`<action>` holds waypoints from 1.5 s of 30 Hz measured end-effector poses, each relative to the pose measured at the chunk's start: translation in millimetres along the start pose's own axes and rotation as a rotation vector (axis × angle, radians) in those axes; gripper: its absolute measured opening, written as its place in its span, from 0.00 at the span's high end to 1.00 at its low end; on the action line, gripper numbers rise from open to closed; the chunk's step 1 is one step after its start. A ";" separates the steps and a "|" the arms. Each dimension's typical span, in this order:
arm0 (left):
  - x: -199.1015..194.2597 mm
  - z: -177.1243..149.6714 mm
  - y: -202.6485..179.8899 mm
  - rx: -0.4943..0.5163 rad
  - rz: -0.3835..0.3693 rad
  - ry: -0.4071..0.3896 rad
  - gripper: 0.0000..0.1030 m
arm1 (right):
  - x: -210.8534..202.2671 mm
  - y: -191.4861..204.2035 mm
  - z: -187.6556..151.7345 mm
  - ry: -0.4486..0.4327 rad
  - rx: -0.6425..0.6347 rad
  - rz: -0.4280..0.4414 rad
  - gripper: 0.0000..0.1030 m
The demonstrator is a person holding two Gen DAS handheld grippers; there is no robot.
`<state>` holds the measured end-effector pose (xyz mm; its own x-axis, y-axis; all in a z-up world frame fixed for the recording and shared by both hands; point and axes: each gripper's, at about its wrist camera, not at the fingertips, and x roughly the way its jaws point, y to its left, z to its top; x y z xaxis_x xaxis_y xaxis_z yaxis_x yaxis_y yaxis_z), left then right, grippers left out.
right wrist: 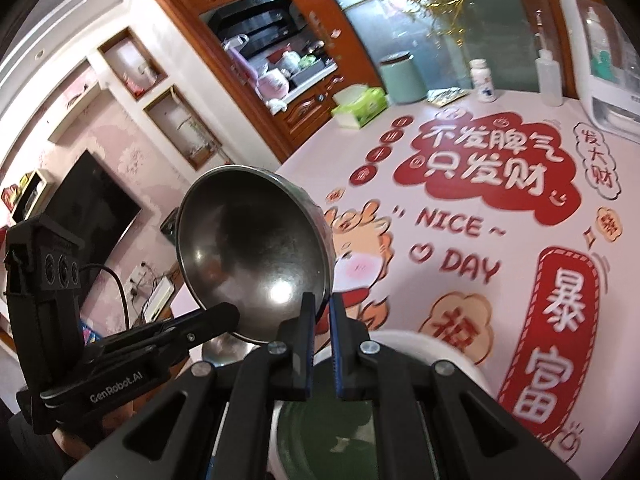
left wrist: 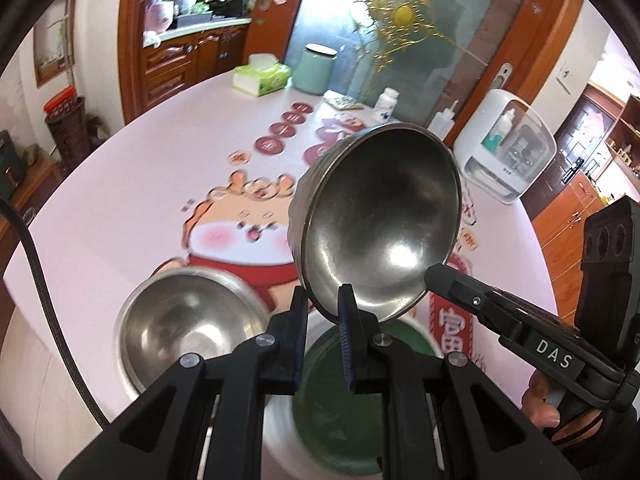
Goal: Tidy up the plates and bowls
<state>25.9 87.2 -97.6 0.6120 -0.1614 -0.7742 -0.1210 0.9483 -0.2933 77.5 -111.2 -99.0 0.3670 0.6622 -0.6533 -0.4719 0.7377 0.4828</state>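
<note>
A steel bowl [left wrist: 380, 216] [right wrist: 248, 240] hangs tilted above the table, its hollow facing the cameras. My left gripper [left wrist: 324, 300] [right wrist: 230, 314] is shut on its lower rim. My right gripper [right wrist: 321, 304] [left wrist: 434, 276] is shut on the same rim a little further round. Under the held bowl stands a white bowl with a green inside [left wrist: 332, 392] [right wrist: 440, 352], partly hidden by the fingers. A second steel bowl [left wrist: 188, 320] sits upright on the table to the left of it.
The round table [left wrist: 120, 200] has a pink cartoon cloth. At its far side stand a tissue box [left wrist: 262, 76], a mint canister [left wrist: 316, 68], a white pill bottle [left wrist: 386, 104], a squeeze bottle [left wrist: 442, 120] and a white appliance [left wrist: 508, 148]. A hand [left wrist: 540, 400] grips the right tool.
</note>
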 end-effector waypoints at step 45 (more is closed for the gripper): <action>-3.7 -37.4 124.1 0.075 0.012 0.291 0.81 | 71.2 87.6 -76.0 0.203 0.179 -0.077 0.93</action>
<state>-20.6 195.3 -152.1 0.3595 -0.2113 -0.9089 -0.0617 0.9665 -0.2491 1.4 -9.4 -147.6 0.2199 0.5771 -0.7865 -0.2927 0.8082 0.5111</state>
